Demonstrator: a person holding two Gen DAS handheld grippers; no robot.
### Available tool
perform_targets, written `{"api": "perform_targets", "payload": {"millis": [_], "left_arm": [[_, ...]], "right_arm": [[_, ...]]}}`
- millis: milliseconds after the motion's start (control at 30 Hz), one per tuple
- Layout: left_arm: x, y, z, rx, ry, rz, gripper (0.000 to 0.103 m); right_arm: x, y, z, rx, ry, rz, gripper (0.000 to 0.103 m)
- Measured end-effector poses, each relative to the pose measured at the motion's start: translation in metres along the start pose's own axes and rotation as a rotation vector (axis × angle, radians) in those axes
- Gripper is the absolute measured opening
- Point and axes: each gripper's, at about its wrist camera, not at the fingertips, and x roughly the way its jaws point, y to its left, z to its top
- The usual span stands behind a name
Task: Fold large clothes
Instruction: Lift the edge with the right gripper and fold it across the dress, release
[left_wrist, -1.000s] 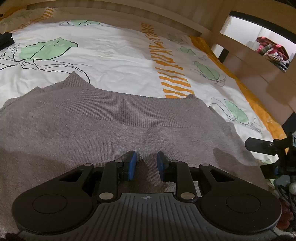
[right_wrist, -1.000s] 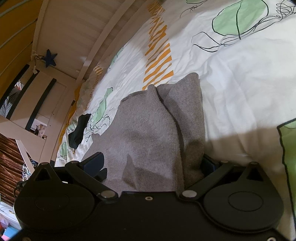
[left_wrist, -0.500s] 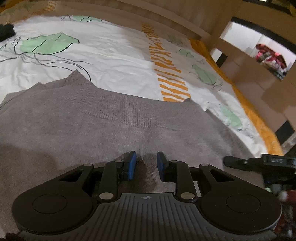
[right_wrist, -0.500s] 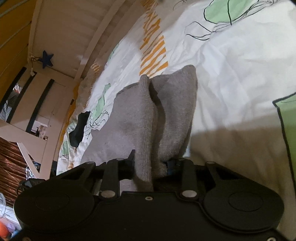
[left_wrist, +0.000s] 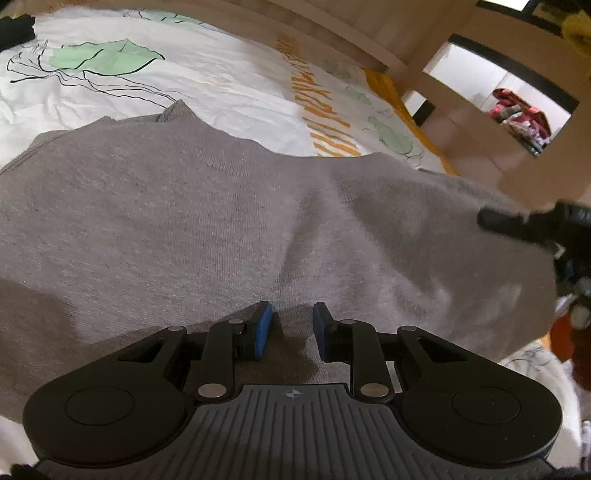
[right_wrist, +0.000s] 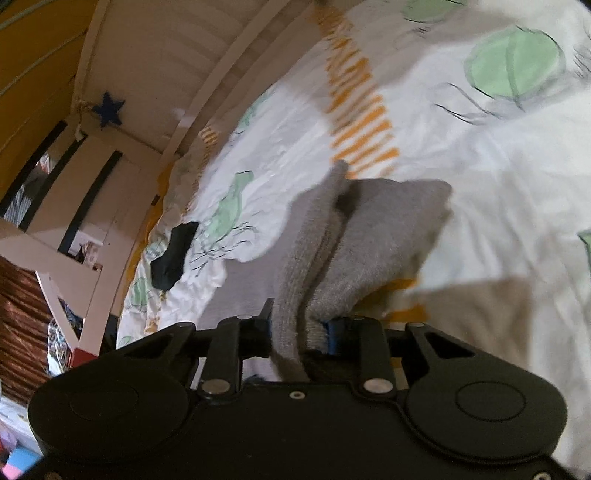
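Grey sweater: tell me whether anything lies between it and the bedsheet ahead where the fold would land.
Nothing visible does. The right tool is shut on a bunched edge of the grey sweater; the printed bedsheet beyond it is bare. A black item lies off to the side, apart from the sweater.

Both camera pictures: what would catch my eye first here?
A big grey sweater fills the foreground, spread over a white bedsheet printed with green leaves and orange stripes. The right gripper pinches a bunched edge of it, lifting it; the left gripper pinches a fold at its near edge.
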Motion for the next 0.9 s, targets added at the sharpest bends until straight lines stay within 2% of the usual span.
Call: {"api": "perform_targets", "payload": {"millis": [67, 267, 400, 533, 700, 800, 833, 867, 900], "left_arm": [[-0.013, 0.006, 0.001, -0.028, -0.018, -0.005, 0.025], [-0.081, 0.024, -0.002, 0.035, -0.183, 0.119, 0.026], [-0.12, 0.048, -0.009, 0.011, -0.256, 0.212, 0.027], [-0.145, 0.068, -0.017, -0.029, -0.284, 0.278, 0.028], [-0.153, 0.086, -0.026, -0.109, -0.271, 0.288, 0.029], [-0.159, 0.089, -0.029, -0.124, -0.281, 0.285, 0.029], [-0.161, 0.088, -0.029, -0.121, -0.285, 0.286, 0.029], [-0.163, 0.087, -0.029, -0.113, -0.291, 0.288, 0.029], [-0.165, 0.084, -0.029, -0.104, -0.3, 0.292, 0.029]], "right_arm": [[0.004, 0.027, 0.005, -0.037, 0.015, 0.0, 0.037], [0.033, 0.1, 0.008, -0.093, 0.094, 0.078, 0.037], [0.079, 0.13, 0.0, -0.09, 0.165, 0.12, 0.037], [0.133, 0.147, -0.019, -0.1, 0.247, 0.123, 0.037], [0.19, 0.157, -0.052, -0.143, 0.308, 0.053, 0.04], [0.209, 0.163, -0.069, -0.168, 0.317, 0.018, 0.049], [0.213, 0.166, -0.072, -0.176, 0.323, 0.029, 0.057], [0.214, 0.173, -0.074, -0.176, 0.326, 0.046, 0.059], [0.216, 0.177, -0.076, -0.166, 0.338, 0.101, 0.059]]}}
